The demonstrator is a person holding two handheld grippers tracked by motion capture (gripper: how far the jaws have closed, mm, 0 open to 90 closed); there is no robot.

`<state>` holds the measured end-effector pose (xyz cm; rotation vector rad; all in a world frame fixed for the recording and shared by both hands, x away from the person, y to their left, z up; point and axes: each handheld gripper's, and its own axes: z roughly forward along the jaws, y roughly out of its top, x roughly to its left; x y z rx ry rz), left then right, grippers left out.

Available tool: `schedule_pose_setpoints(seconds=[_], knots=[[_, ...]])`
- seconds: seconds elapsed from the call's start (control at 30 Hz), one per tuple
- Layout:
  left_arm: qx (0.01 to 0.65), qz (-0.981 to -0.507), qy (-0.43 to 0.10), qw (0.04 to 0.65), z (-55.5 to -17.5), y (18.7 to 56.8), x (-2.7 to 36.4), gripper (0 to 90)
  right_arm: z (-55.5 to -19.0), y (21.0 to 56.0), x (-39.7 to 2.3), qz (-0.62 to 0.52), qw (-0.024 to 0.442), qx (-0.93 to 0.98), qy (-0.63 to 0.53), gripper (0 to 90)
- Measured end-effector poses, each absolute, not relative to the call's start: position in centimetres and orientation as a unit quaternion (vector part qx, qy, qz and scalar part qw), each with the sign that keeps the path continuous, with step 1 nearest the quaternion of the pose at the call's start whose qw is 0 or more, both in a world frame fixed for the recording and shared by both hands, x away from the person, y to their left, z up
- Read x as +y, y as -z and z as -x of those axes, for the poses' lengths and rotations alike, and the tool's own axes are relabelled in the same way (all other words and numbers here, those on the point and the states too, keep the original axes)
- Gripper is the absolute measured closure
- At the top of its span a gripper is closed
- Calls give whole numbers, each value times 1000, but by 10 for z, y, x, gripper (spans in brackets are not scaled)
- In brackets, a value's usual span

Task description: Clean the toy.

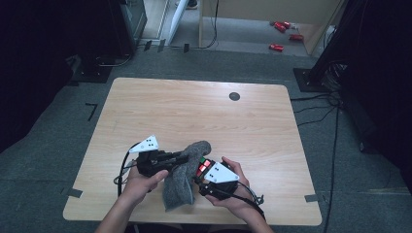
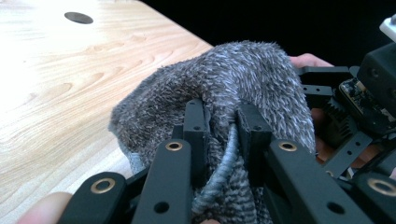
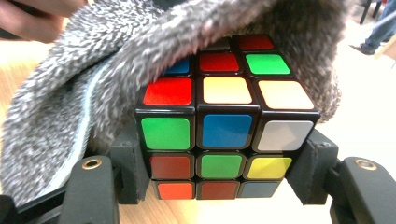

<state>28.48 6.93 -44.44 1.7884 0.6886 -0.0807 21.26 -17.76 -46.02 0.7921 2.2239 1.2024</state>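
Cloth wiping a clamped cube near the table's (image 1: 145, 97) front edge.
Left gripper (image 2: 224, 133) pinches the grey cloth (image 2: 243, 79); right gripper (image 3: 219, 182) clamps the puzzle cube (image 3: 224, 126). A hard drag could twist the cube loose.

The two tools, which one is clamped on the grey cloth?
The left tool: its jaws pinch a fold of the grey cloth. The right tool grips the colourful puzzle cube instead.

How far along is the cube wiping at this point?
Done: both grasps are made. The right gripper clamps the puzzle cube; the left gripper pinches the grey cloth. In hand: the cloth lies over the cube's top. Left: the exposed front faces appear not yet covered.
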Motion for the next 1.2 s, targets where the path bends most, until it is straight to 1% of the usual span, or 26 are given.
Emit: schedule_pose_setpoints(seconds=[0.13, 0.2, 0.27, 0.47, 0.87, 0.97, 1.03, 1.1, 1.2], knots=[[293, -757, 59, 581, -288, 451, 70, 783, -213, 454, -183, -292, 242, 805, -457, 345], [286, -763, 69, 576, -288, 454, 67, 783, -212, 451, -185, -291, 241, 800, -467, 345], [285, -765, 69, 573, -288, 455, 65, 784, -211, 449, -187, -283, 243, 798, -474, 345], [279, -750, 83, 595, -287, 451, 70, 788, -209, 447, -188, -278, 235, 791, -491, 345], [265, -725, 91, 630, -284, 444, 76, 785, -210, 450, -185, -276, 229, 797, -486, 345], [253, -721, 94, 638, -283, 440, 76, 779, -209, 450, -184, -274, 235, 801, -478, 344], [247, -729, 89, 632, -281, 439, 74, 778, -209, 451, -183, -274, 243, 801, -473, 345], [255, -734, 81, 624, -281, 440, 72, 777, -208, 450, -182, -271, 249, 801, -472, 345], [265, -729, 89, 625, -285, 443, 75, 778, -207, 449, -182, -270, 259, 802, -465, 344]])
